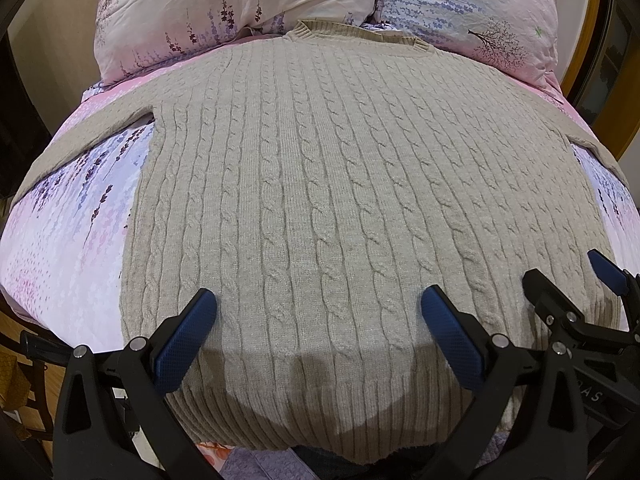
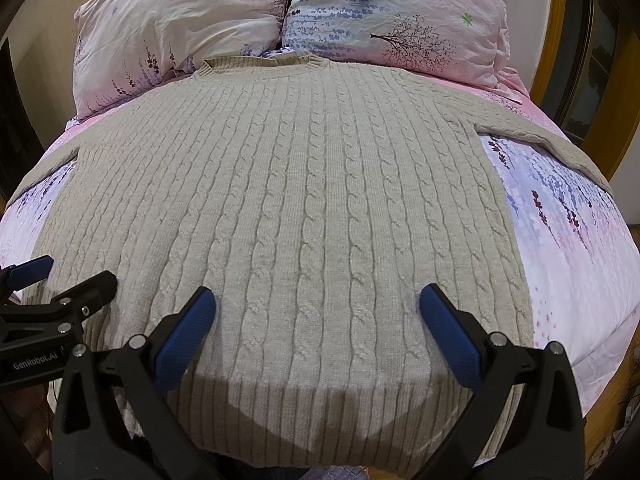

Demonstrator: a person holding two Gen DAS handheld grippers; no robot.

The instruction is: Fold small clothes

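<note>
A beige cable-knit sweater [image 1: 340, 184] lies flat on the bed, collar far, ribbed hem near, both sleeves spread out to the sides. It also fills the right wrist view [image 2: 288, 200]. My left gripper [image 1: 319, 304] is open and empty, hovering above the hem's left half. My right gripper [image 2: 318, 305] is open and empty above the hem's right half. The right gripper shows at the right edge of the left wrist view [image 1: 576, 284]; the left gripper shows at the left edge of the right wrist view [image 2: 60, 280].
The bed has a pink and lilac floral sheet [image 1: 80, 208]. Two matching pillows [image 1: 224, 8] [image 2: 392, 8] lie behind the collar. A yellow wooden frame [image 2: 560, 40] stands at the right. The near bed edge is just below the hem.
</note>
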